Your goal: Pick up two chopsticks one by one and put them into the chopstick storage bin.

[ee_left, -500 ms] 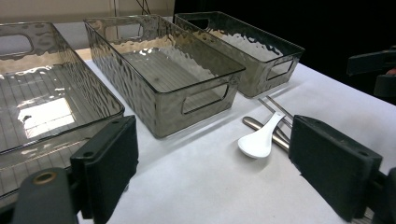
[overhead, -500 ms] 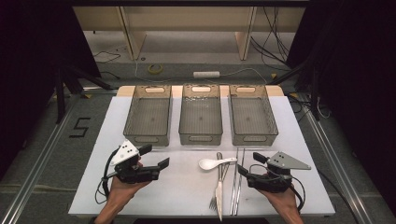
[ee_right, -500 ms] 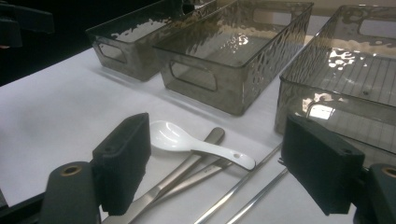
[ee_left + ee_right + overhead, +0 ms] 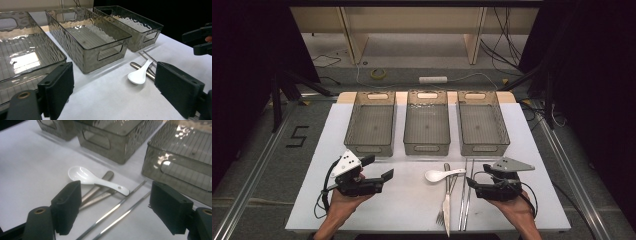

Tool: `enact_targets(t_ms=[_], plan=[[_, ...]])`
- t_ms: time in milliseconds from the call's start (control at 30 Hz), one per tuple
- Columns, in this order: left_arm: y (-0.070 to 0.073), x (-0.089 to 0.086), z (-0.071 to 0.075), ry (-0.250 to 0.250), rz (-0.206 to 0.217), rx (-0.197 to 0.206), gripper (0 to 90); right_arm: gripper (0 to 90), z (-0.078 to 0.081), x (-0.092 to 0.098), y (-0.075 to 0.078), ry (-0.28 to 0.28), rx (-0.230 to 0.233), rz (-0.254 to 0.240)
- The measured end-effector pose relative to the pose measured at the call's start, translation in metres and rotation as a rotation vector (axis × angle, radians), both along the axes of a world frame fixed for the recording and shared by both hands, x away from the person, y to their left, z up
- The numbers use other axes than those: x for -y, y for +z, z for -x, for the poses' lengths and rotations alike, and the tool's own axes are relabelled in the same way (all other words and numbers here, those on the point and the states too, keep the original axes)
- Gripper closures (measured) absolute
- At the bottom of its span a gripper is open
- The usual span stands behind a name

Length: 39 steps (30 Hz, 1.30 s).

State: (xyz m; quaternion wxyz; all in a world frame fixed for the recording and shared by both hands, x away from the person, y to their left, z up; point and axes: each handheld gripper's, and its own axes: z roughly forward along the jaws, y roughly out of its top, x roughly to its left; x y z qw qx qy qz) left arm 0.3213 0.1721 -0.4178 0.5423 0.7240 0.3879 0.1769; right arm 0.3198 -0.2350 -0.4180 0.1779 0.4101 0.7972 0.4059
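My left gripper jaws wide, empty, hovering over bench. My right gripper jaws wide, empty, just beside chopsticks. White spoon lies across knife and fork, below middle bin.

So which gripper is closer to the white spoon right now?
Right. The right gripper sits just beyond the chopsticks beside the white spoon; the left gripper is farther off across bare table, both open.

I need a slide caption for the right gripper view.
Open right gripper hovers over two metal chopsticks, beside a white spoon lying across a knife and fork, three smoky bins behind.
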Motion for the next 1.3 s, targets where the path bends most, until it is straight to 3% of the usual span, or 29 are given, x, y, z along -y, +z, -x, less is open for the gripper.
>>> enact_targets(t_ms=[267, 433, 567, 600, 733, 1033, 1300], plan=[[0.000, 0.000, 0.000, 0.000, -0.004, 0.002, 15.4, 31.8, -0.010, -0.006, 0.010, 0.004, -0.062, 0.138], [0.000, 0.000, 0.000, -0.001, -0.007, 0.004, 15.4, 35.1, -0.019, -0.014, 0.012, 0.025, -0.143, 0.241], [0.000, 0.000, 0.000, 0.000, -0.007, 0.003, 15.4, 38.6, -0.023, -0.016, 0.009, 0.020, -0.180, 0.270], [0.000, 0.000, 0.000, 0.000, -0.005, 0.004, 15.4, 39.7, -0.026, -0.017, 0.006, 0.024, -0.218, 0.287], [0.000, 0.000, 0.000, -0.001, -0.008, 0.004, 15.4, 41.6, -0.030, -0.022, -0.002, 0.028, -0.282, 0.326], [0.000, 0.001, 0.000, -0.001, -0.008, 0.008, 15.4, 44.0, -0.035, -0.033, -0.018, 0.060, -0.379, 0.376], [0.000, 0.001, 0.000, 0.000, -0.009, 0.011, 15.4, 48.1, -0.035, -0.040, -0.026, 0.072, -0.421, 0.412]])
